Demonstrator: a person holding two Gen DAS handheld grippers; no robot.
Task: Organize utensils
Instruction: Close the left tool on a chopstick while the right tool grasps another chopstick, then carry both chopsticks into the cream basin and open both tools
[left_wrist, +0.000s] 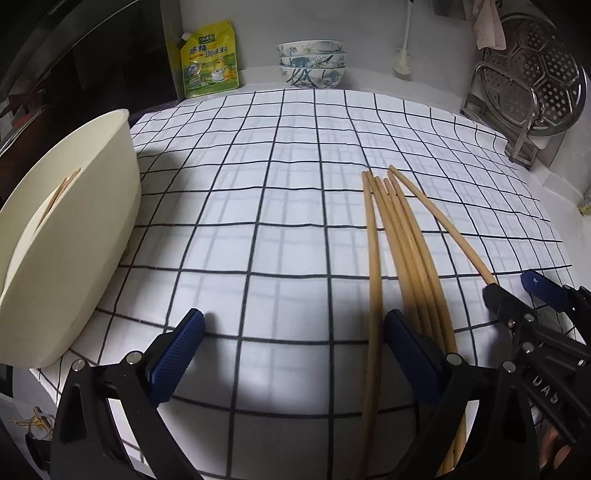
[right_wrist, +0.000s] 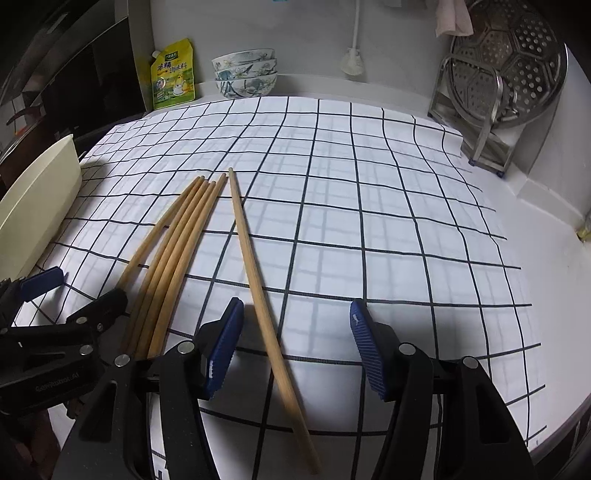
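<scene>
Checked cloth (right_wrist: 369, 206), white with dark grid lines, covers most of the counter and is the work surface. It lies fairly flat, a few ripples toward the far edge.

Cream tub (left_wrist: 74, 236) sits at the left edge of the cloth, rim tilted toward the left wrist camera. A couple of wooden sticks show inside it, so I read it as the drop-off container. Placement makes sense: short carry for the left side.

Steamer plate (right_wrist: 509, 62), perforated steel, stands upright in a wire rack at the far right corner against the wall. Stacked floral bowls (left_wrist: 312, 64) and a yellow seasoning pouch (left_wrist: 207, 59) stand along the back wall. A white brush hangs above them. All are well clear of the work.

Chopsticks:
- Bundle of loose chopsticks (right_wrist: 177, 251) lies fanned on the cloth, tips pointing away. Five as far as I can count.
- Single chopstick (right_wrist: 258, 288) lies just beside the bundle, split off to its right.

Right gripper (right_wrist: 295, 347): jaws wide apart, holding nothing, and straddling the single chopstick. Looks lined up to pinch that one, probably because it's separated and easiest to take.

Left gripper (left_wrist: 295, 350): also spread, empty. Its right finger sits in among the bundle, with one stick between the pads.

Task barely started, judging by what is left on the cloth.
</scene>
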